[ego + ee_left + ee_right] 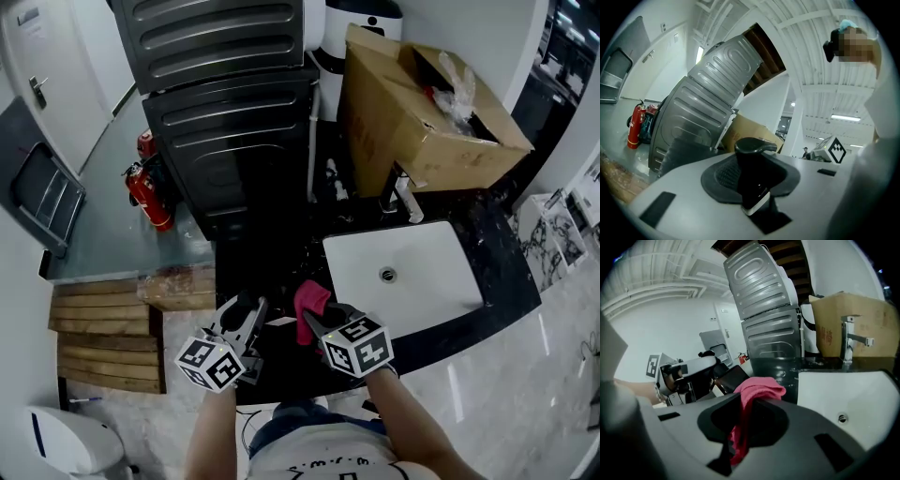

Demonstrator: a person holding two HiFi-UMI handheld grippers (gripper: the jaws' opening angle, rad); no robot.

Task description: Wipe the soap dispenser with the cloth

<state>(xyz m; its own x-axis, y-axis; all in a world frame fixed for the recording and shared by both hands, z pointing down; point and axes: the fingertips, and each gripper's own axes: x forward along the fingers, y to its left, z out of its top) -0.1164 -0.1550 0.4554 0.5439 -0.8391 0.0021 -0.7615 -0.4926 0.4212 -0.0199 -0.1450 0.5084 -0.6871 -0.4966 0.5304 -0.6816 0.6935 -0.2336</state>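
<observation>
The soap dispenser (pixel 754 161) is black with a pump head and a pale band lower down. My left gripper (pixel 751 185) is shut on it and holds it roughly level over the black counter's front edge. In the head view that gripper (pixel 246 317) is left of centre, and little of the dispenser shows there. A pink cloth (pixel 311 301) bunches out of my right gripper (pixel 321 324), which is shut on it. In the right gripper view the cloth (pixel 757 390) hangs between the jaws, close beside the dispenser's dark body (pixel 733 377) and apart from it.
A white sink basin (pixel 441 281) with a tap (pixel 401 194) is set in the black counter (pixel 272 262) to the right. Behind stand a cardboard box (pixel 412 122) and a dark grey appliance (pixel 234 122). A red fire extinguisher (pixel 148 195) and wooden pallet (pixel 103 333) lie left.
</observation>
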